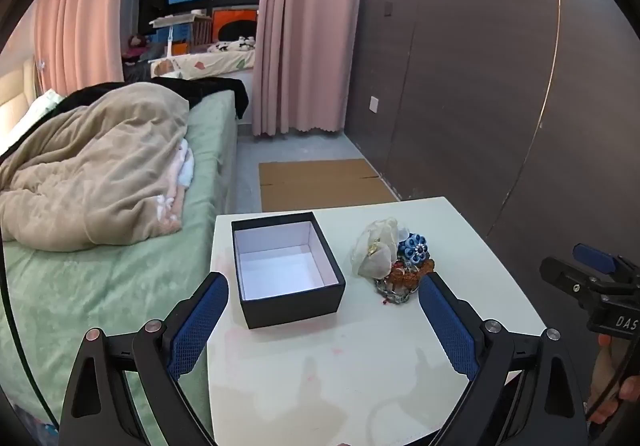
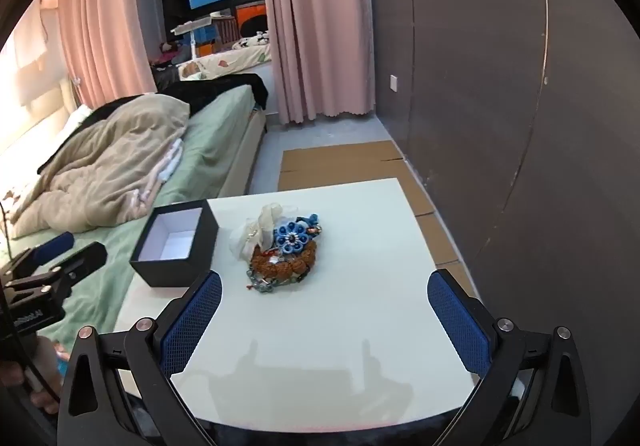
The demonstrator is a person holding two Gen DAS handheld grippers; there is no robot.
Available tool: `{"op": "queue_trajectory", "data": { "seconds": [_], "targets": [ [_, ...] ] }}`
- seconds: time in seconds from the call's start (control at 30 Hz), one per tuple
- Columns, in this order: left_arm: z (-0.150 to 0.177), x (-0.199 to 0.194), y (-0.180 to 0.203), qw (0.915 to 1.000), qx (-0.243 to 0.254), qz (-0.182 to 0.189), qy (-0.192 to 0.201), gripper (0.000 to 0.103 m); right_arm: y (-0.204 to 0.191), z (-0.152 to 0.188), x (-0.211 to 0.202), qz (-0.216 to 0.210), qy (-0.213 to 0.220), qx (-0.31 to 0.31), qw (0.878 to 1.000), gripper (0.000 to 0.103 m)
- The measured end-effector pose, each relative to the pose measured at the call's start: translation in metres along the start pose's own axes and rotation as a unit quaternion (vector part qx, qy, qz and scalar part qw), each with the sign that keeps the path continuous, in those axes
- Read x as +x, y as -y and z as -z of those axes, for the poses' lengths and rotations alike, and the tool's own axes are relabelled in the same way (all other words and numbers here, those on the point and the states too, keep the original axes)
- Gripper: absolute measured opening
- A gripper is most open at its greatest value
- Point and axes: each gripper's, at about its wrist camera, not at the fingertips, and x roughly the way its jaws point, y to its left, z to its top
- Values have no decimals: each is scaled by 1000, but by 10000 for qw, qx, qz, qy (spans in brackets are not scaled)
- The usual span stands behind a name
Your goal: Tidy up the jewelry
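Jewelry pile (image 2: 280,248) heaped near the middle of the white counter (image 2: 360,306), just right of the open black box (image 2: 176,246), close but apparently not touching. Box empty, white-lined, set toward the counter's left edge beside the bed (image 2: 160,166).

Pile composition, top to bottom: pale gauze pouch (image 2: 256,230), blue flower ornament (image 2: 292,236), brown bead bracelet (image 2: 286,260), thin greenish chain (image 2: 260,282) trailing toward the near-left. No clear long axis to the heap as a whole; only the chain runs out of it.

Right hand-held gripper (image 2: 324,324): fingers spread wide, nothing between them, held short of the pile. Pile straight ahead and slightly left of the midline between the blue pads (image 2: 190,322).

Left hand-held gripper (image 1: 324,320): likewise spread and empty. From this view, box (image 1: 286,270) straight ahead; pile (image 1: 394,260) ahead and to the right, near the right finger's tip.

Judged relation: right hand-held gripper better lined up with the pile, left with the box. Likely next move a forward and downward reach by the right onto one piece at the top or edge of the heap, then a short carry leftward into the box. Tangling among pieces probable.
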Motion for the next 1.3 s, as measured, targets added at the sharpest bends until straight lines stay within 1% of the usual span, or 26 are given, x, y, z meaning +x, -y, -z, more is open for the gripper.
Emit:
{"op": "queue_trajectory", "data": {
  "seconds": [0.13, 0.2, 0.27, 0.3, 0.47, 0.67, 0.77, 1.3],
  "targets": [
    [-2, 0, 5, 10000, 8, -17, -48, 96, -7, -4, 0, 73, 35, 33, 10000, 103],
    [-1, 4, 5, 9999, -28, 53, -86, 96, 3, -3, -4, -185, 78, 186, 9996, 103],
    [-1, 3, 7, 9999, -15, 98, -30, 96, 4, -2, -10, -204, 80, 182, 9996, 103],
    [-1, 7, 0, 9998, -99, 160, -49, 96, 4, -1, -4, -219, 58, 174, 9996, 103],
    [1, 4, 1, 9995, -83, 293, -28, 96, 6, -2, 0, -247, -18, 171, 9995, 103],
    [2, 4, 3, 9995, -51, 304, -23, 96, 6, 0, -2, -283, 34, 219, 9994, 103],
    [3, 3, 5, 9996, -38, 293, 8, 96, 9, 0, 1, -308, -39, 269, 9992, 103],
    [-1, 4, 12, 9994, 47, 341, 34, 96, 12, 0, -3, -419, 1, 421, 9982, 103]
  ]
}}
